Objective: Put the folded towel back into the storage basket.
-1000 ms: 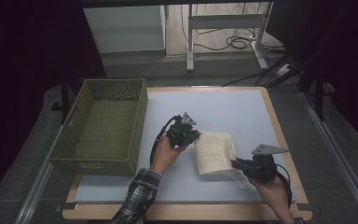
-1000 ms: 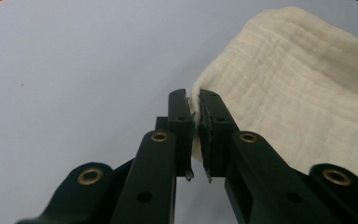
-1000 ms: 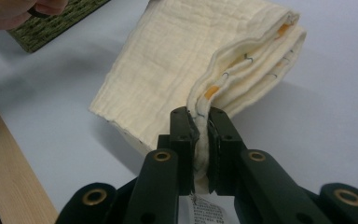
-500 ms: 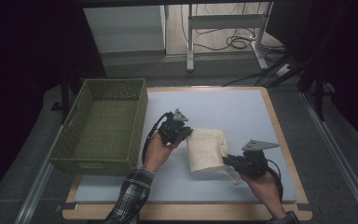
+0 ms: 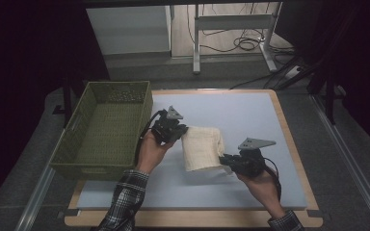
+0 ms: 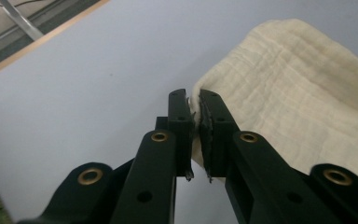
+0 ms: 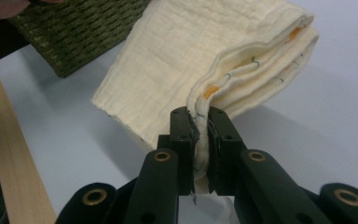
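Green woven basket (image 5: pixel 103 130) sits at the far left of the tabletop (image 5: pixel 250 115), empty. Just beside it the left claw (image 5: pixel 179 133) is clamped on one edge of the folded cream cloth (image 5: pixel 201 148); cloth hangs between both claws, slightly above the tabletop. Right claw (image 5: pixel 226 159) is pinched on the opposite edge w/ several layers. Risk: thin bite, so a layer could slip out & the fold would sag open.
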`<state>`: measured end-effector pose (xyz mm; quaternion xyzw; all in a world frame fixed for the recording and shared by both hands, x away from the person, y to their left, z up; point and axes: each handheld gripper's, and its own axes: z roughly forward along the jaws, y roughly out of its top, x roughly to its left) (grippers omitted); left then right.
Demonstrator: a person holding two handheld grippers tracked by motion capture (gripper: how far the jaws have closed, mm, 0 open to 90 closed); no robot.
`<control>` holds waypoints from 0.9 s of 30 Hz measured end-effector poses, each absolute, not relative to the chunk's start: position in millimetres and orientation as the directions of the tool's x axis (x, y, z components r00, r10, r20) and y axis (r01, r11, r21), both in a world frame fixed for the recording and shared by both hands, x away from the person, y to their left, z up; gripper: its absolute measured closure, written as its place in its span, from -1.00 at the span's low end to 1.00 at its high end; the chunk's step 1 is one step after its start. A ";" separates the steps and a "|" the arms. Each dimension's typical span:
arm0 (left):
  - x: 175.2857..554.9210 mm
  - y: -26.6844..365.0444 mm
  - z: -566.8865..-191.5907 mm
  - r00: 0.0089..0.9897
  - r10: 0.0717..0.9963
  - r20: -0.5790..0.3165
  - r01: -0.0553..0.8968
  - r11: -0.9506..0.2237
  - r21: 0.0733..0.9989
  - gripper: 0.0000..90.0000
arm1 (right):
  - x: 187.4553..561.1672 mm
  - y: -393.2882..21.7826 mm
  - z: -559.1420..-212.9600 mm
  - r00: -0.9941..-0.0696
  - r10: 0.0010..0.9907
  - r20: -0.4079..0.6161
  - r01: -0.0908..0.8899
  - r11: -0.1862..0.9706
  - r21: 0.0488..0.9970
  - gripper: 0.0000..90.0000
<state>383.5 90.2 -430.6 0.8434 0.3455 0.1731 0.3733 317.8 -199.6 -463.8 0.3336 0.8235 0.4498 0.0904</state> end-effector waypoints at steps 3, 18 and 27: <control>383.2 94.1 -427.5 0.695 0.718 0.040 0.455 -0.482 0.749 0.86 | 319.4 -195.1 -462.0 -0.766 0.625 0.152 0.465 0.373 0.803 0.82; 383.2 129.2 -408.8 0.650 0.755 0.091 0.459 -0.485 0.744 0.86 | 334.6 -163.7 -445.2 -0.787 0.599 0.146 0.435 0.372 0.820 0.82; 381.6 151.2 -400.3 0.619 0.777 0.114 0.467 -0.481 0.742 0.85 | 343.6 -145.6 -437.2 -0.799 0.583 0.145 0.424 0.376 0.824 0.82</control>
